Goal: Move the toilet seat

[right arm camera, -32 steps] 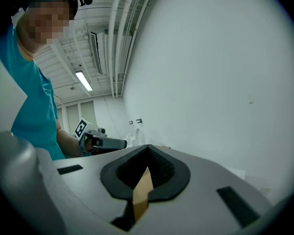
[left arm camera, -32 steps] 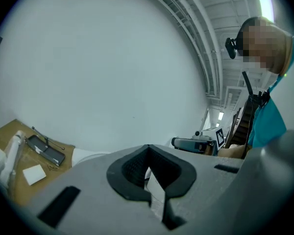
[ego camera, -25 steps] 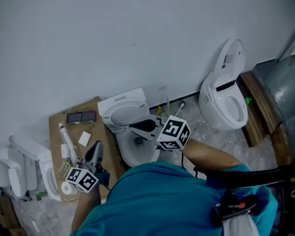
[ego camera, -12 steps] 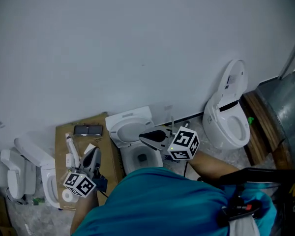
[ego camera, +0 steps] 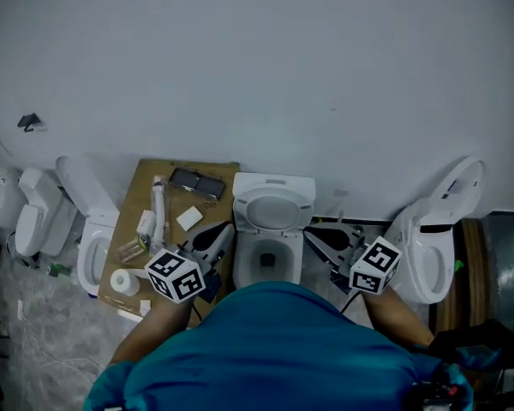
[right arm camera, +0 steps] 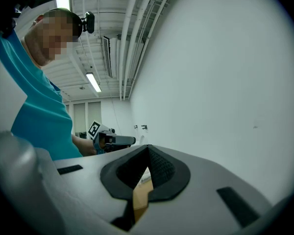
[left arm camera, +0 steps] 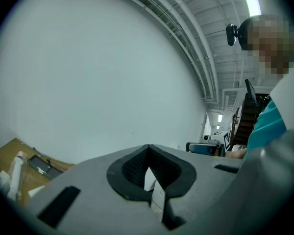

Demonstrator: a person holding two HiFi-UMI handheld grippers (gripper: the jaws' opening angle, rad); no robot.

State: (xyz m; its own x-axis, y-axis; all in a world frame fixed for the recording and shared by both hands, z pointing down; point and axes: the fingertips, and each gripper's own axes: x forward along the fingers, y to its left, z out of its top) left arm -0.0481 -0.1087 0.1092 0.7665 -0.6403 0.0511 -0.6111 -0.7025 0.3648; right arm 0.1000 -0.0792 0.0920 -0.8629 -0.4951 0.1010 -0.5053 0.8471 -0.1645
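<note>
Toilet seat [ego camera: 274, 202] lies down on middle toilet [ego camera: 247, 268], against wall, between both grippers in head view. Left gripper [ego camera: 224, 230] closed, nothing in jaws, tip shows beside bowl's left edge. Right gripper [ego camera: 312, 233] closed, empty, beside bowl's right edge. Cardboard [ego camera: 133, 217] with small items left of toilet. Second toilet [ego camera: 428, 251] at right, lid raised.

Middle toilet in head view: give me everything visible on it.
The middle toilet is white, glossy like ceramic, with a squared back deck, an oval ring in front of it and an open bowl showing a dark drain. It stands upright against the wall, beside a cardboard sheet. The left gripper and right gripper flank it, neither visibly touching.
</note>
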